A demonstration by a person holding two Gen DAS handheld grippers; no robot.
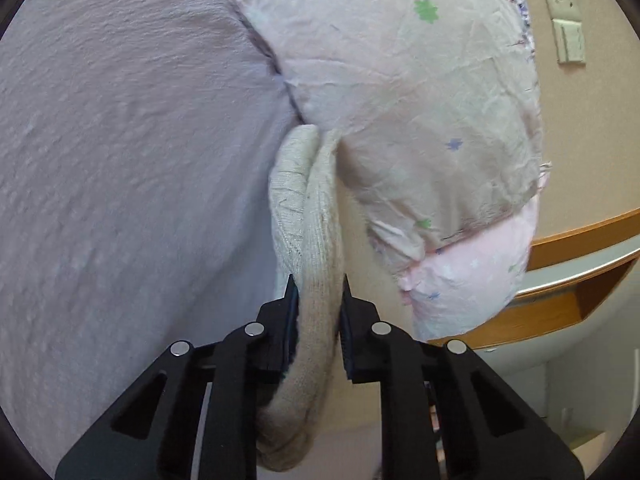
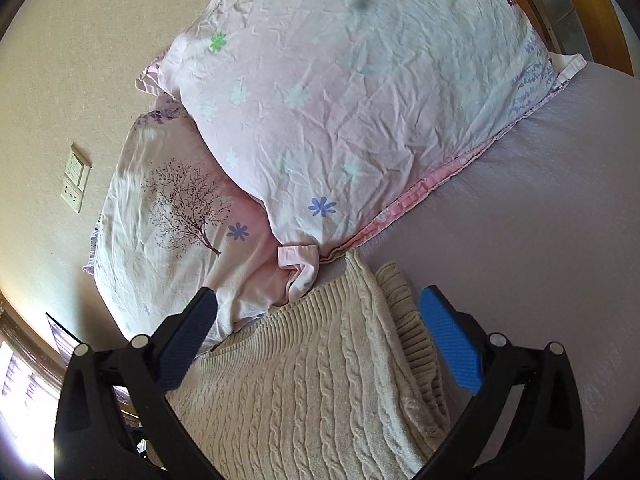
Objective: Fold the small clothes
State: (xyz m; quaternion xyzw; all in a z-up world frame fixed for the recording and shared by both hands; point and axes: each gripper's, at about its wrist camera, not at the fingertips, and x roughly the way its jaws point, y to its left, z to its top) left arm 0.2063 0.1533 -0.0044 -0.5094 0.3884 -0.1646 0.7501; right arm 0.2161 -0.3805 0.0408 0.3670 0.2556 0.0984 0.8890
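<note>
A cream cable-knit sweater [image 2: 304, 364] lies on the lilac bed sheet [image 2: 540, 240], its ribbed hem towards the pillows. My right gripper [image 2: 316, 304] is open, its blue pads on either side of the sweater and above it. In the left wrist view my left gripper [image 1: 318, 286] is shut on a fold of the same cream knit [image 1: 316, 240], which runs up between the jaws towards the pillow.
Two pink flowered pillows [image 2: 340, 100] lie at the head of the bed, touching the sweater's far edge. A beige wall with a socket and a switch [image 1: 566, 20] stands behind. A wooden bedside shelf [image 1: 560, 292] is at the right.
</note>
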